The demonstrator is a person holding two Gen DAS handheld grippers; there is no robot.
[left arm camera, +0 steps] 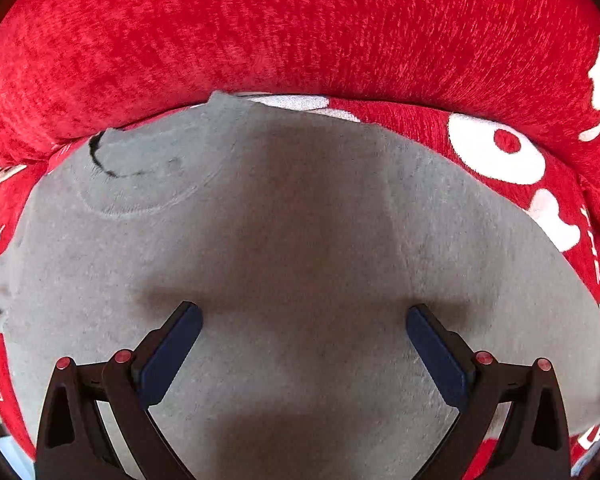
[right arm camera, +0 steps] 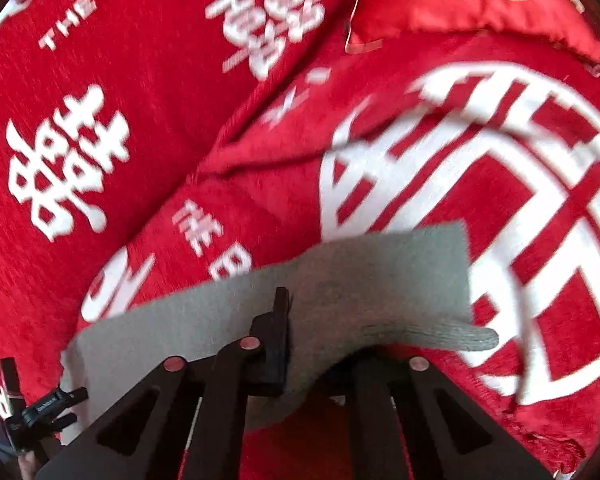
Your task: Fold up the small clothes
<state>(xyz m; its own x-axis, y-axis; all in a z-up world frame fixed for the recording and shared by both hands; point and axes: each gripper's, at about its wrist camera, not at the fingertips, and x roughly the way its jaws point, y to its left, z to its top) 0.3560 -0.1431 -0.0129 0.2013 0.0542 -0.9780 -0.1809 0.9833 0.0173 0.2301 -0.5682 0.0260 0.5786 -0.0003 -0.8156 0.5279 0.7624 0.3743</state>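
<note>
While my left tool (left arm camera: 302,322) is hovering wide apart over the grey sweater (left arm camera: 300,240) lying on the red sofa cover (right arm camera: 140,120), my right tool (right arm camera: 324,344) is pinching its ribbed edge, so folding is barely underway.

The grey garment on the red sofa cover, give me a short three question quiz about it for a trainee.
1. True or false: the left gripper is open above the grey garment.
2. Which gripper is pinching the garment's edge? A) left B) right C) neither
3. Fill in: the garment lies on a ____ cover with white characters.

Key: 1 true. 2 B, the right gripper is closed on the grey cloth, part of it lifted. 3 red.
</note>
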